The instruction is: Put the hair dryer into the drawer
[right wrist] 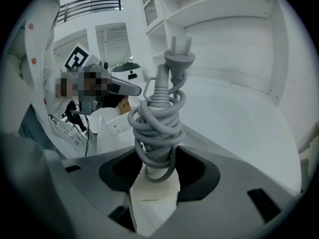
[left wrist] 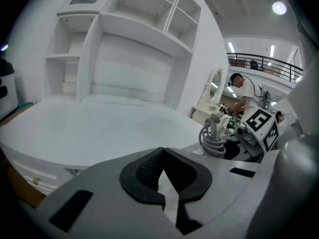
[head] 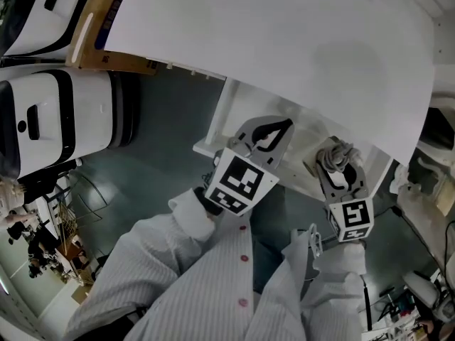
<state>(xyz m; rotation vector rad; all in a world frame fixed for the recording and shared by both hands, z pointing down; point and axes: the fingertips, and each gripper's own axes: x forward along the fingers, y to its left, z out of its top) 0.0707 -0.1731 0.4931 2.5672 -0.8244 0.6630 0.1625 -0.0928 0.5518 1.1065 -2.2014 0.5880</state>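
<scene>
My right gripper (right wrist: 158,171) is shut on the white handle of the hair dryer (right wrist: 152,195). The dryer's grey cord (right wrist: 157,128) is coiled round the handle, with its plug (right wrist: 178,59) sticking up. In the head view the right gripper (head: 341,168) holds the cord bundle (head: 335,155) over a white drawer (head: 217,119) that stands out from under the tabletop. The dryer's body is hidden. My left gripper (left wrist: 162,156) is shut with nothing in it. It hovers (head: 269,135) just left of the right one, above the same drawer. The coiled cord (left wrist: 214,138) shows at its right.
A large white tabletop (head: 284,41) spreads above the drawer, with a white shelf unit (left wrist: 134,44) at its back. White-and-black machines (head: 57,119) and a cardboard box (head: 99,27) stand at the left. A person (left wrist: 244,91) works far off.
</scene>
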